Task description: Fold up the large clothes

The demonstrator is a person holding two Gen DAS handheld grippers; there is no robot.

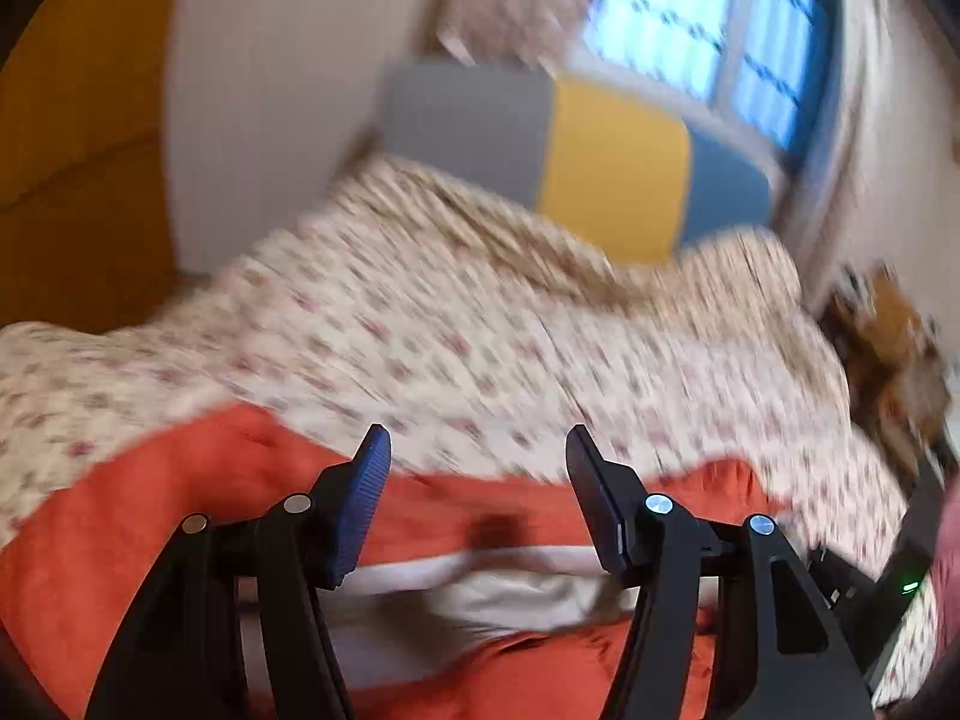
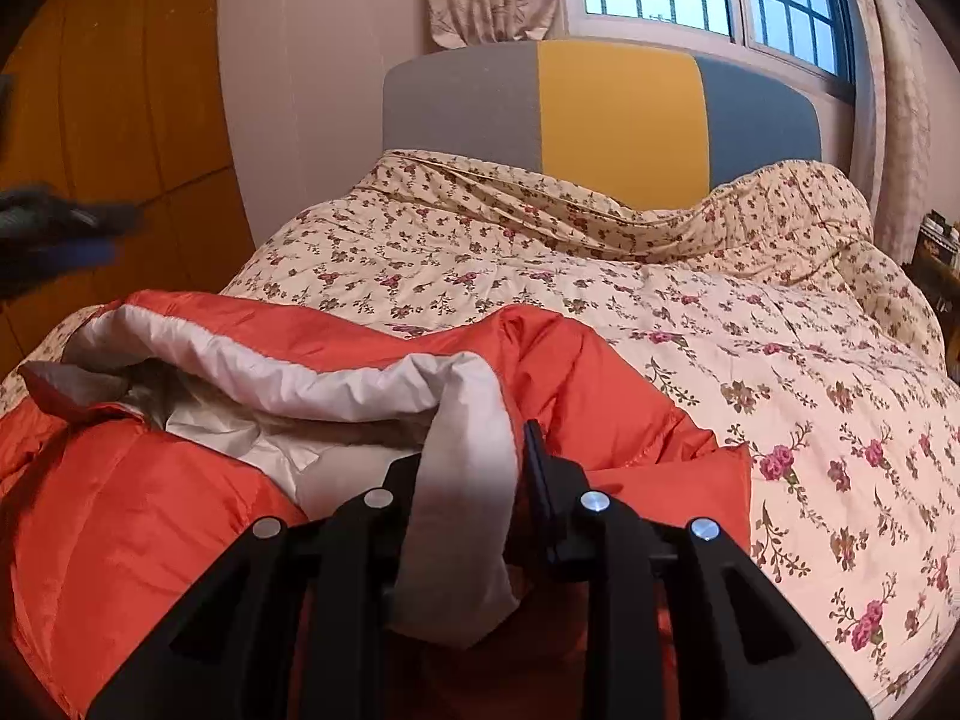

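Landmark: bed (image 2: 750, 324) with a floral cover.
Jacket: orange jacket (image 2: 150, 516) lies at the bed's near end, pale lining (image 2: 288, 372) turned out.
Right claw (image 2: 474, 468): pinching a lining fold.
Left claw (image 1: 478, 468): spread, empty, above the jacket.
Risk, slip: the slick lining may slide out of a light pinch.
Risk, bunching: pulling one-handed could drag the jacket into a heap.

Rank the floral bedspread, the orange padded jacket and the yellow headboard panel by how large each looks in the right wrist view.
1. Cream floral bedspread, the largest.
2. Orange padded jacket with pale lining, close behind; it lies nearer the camera, so its true size is unsure.
3. Yellow headboard panel, clearly the smallest and the farthest.
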